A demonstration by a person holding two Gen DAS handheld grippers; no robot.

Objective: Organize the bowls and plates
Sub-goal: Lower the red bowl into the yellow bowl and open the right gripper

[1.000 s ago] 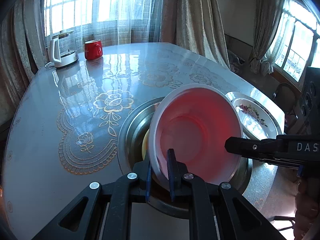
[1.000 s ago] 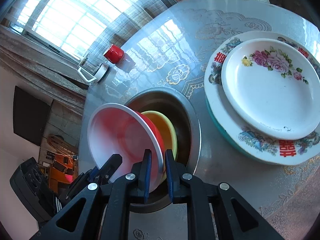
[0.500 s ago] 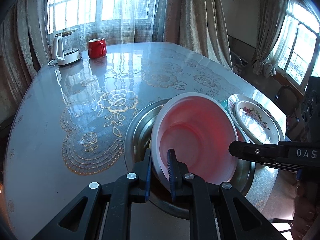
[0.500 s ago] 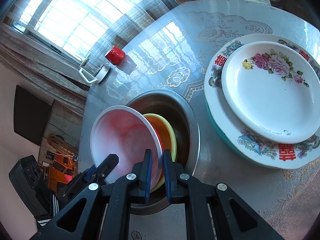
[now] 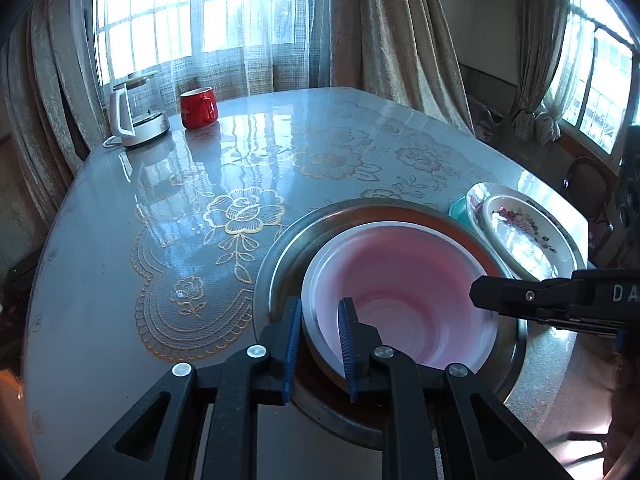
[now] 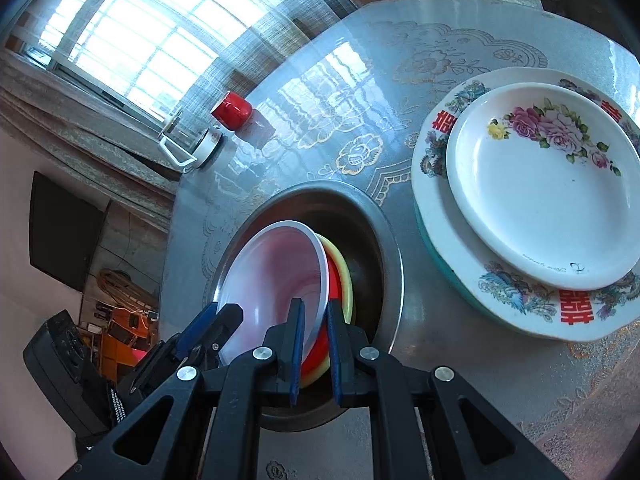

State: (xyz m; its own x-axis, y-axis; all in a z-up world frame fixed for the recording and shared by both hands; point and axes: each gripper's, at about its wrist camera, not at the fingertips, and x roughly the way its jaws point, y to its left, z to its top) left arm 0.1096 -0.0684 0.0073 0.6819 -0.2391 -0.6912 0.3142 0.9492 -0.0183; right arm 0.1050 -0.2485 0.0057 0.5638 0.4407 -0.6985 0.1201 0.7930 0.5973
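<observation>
A bowl (image 5: 400, 288), white-pink inside and red outside, rests in the steel basin (image 5: 280, 264) on top of a yellow bowl (image 6: 346, 280). My left gripper (image 5: 320, 304) straddles the bowl's near-left rim. Its jaws are opening, and the rim stands loose between the blue pads. My right gripper (image 6: 315, 304) is shut on the bowl's (image 6: 276, 276) opposite rim. In the left wrist view the right gripper (image 5: 480, 292) comes in from the right. In the right wrist view the left gripper (image 6: 218, 314) shows at the bowl's far edge.
A small floral plate (image 6: 540, 200) lies on a larger plate (image 6: 436, 128) with red characters, right of the basin (image 6: 384, 240), with a teal dish (image 6: 440, 256) underneath. A red mug (image 5: 198, 108) and a glass kettle (image 5: 132, 120) stand at the table's far edge by the curtains.
The bowl has come down from a steep tilt to lie nearly level in the basin, covering the yellow bowl. The left jaws have eased apart slightly; the right gripper keeps its hold.
</observation>
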